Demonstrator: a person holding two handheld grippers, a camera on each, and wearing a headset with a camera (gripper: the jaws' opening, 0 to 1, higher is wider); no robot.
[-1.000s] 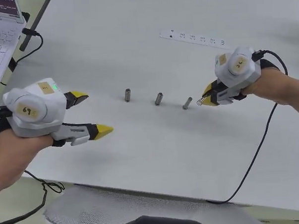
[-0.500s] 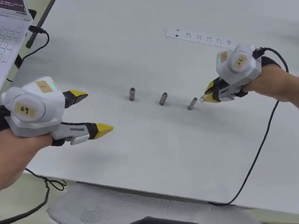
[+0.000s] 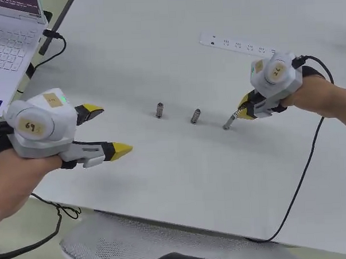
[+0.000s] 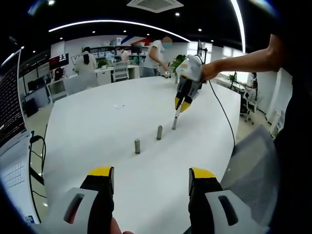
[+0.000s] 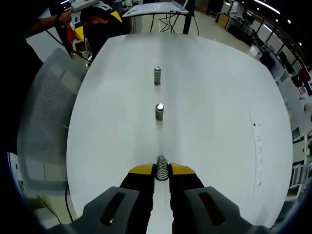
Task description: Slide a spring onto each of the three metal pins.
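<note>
Right gripper [image 3: 241,113] with spring [image 5: 161,168], power strip [image 3: 238,45] beyond

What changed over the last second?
The right tongs, shut on the spring, closed in on the bare third pin. The spring's end now sits at the pin's top; I can't tell whether it has started on. Nothing was grabbed or released. The left tongs stayed open and idle. The first pin and middle pin, both sprung, stayed put.
</note>
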